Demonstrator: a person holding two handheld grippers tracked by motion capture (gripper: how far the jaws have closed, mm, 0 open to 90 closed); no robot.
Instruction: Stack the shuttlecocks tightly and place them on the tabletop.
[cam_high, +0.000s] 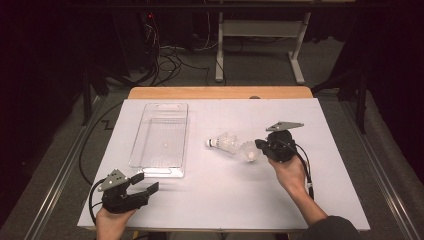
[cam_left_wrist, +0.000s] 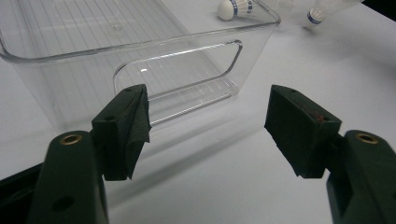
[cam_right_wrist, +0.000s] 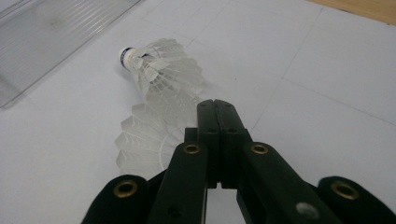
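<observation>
Two white feather shuttlecocks lie side by side on the white table. One shuttlecock (cam_high: 223, 143) (cam_right_wrist: 159, 70) points its cork at the clear plastic bin (cam_high: 165, 105). The other shuttlecock (cam_high: 248, 151) (cam_right_wrist: 144, 140) lies right beside my right gripper (cam_high: 260, 145) (cam_right_wrist: 215, 109), whose jaws are pressed together with nothing seen between them; its feather skirt sits just left of the jaws. My left gripper (cam_high: 145, 182) (cam_left_wrist: 208, 121) rests open near the front left of the table, facing the bin's near end wall (cam_left_wrist: 177, 65) with nothing between its jaws.
The bin is long, holds nothing, and stands left of centre. A wooden table edge (cam_high: 220, 92) runs along the back. Beyond it are a white frame's legs (cam_high: 298, 65) and cables on the floor.
</observation>
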